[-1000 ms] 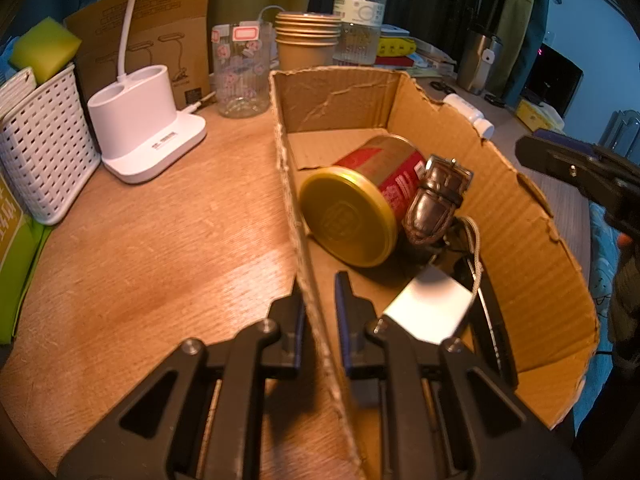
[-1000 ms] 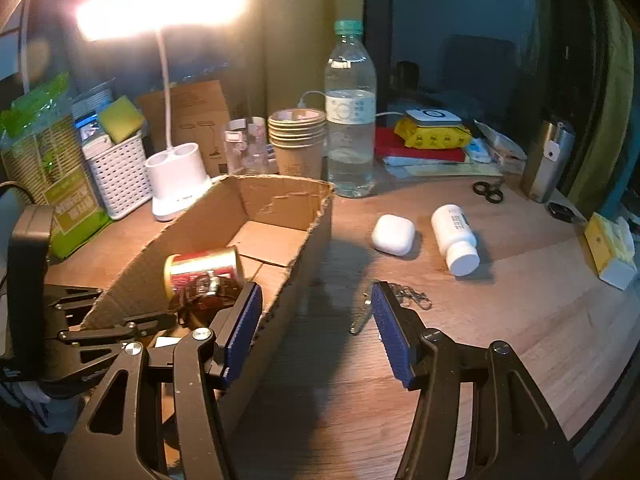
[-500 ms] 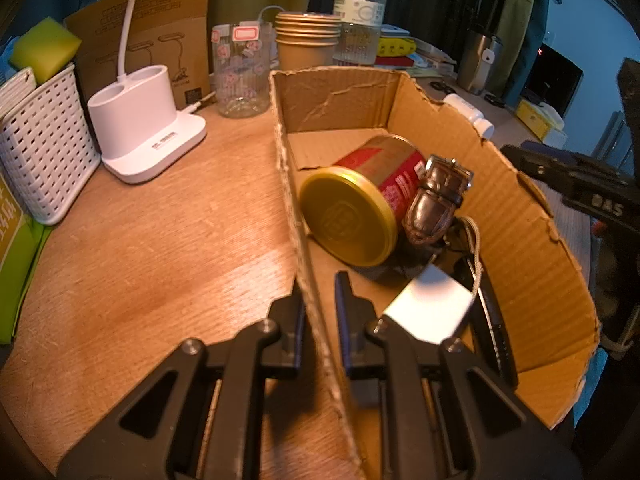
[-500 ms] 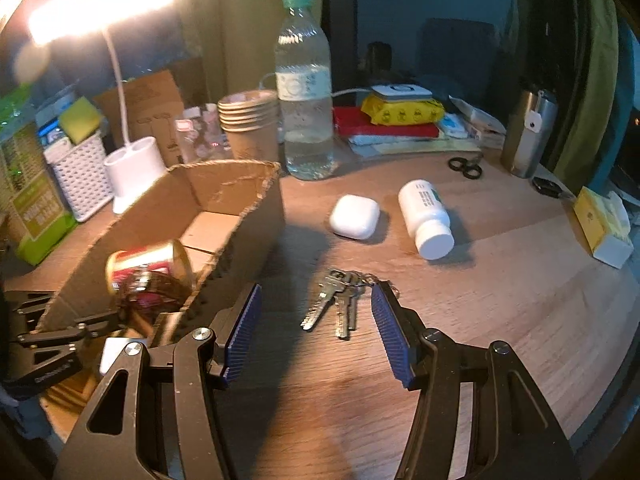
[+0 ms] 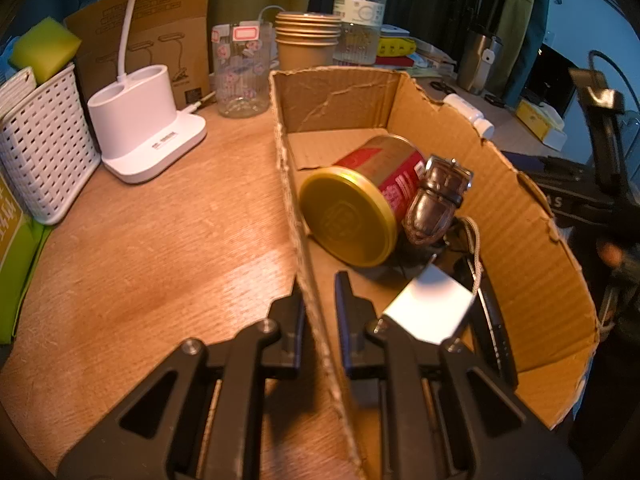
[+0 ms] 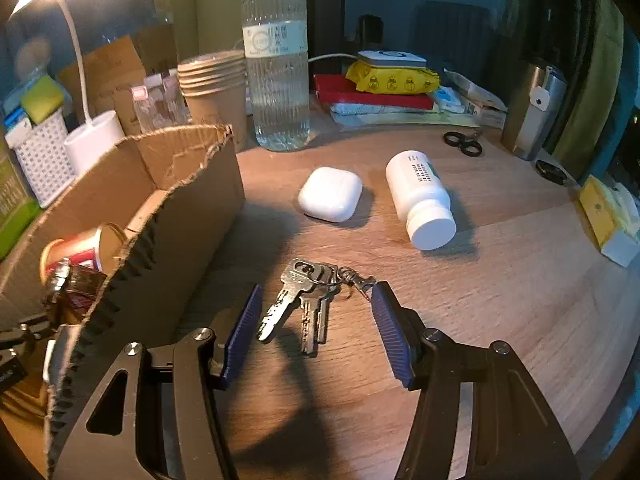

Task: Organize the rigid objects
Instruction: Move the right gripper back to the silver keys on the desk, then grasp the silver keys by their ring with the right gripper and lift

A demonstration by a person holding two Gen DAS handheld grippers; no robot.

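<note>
1. My left claw (image 5: 318, 300): pressed tight on the near side wall of the cardboard box (image 5: 532, 216), one finger inside, one outside.
2. Box contents: red tin (image 5: 360, 196) with gold lid, lying on its side; label print too small to read. A brown strap leans against it.
3. My right claw (image 6: 316, 316): spread, jaws just widened further, straddling the keys (image 6: 304, 300) without touching.
4. Keys: flat on the table (image 6: 500, 280), just beside the box's outer wall.
5. Beyond them: white case (image 6: 330, 194), white pill bottle (image 6: 422, 198), print illegible; bare wood between.
</note>
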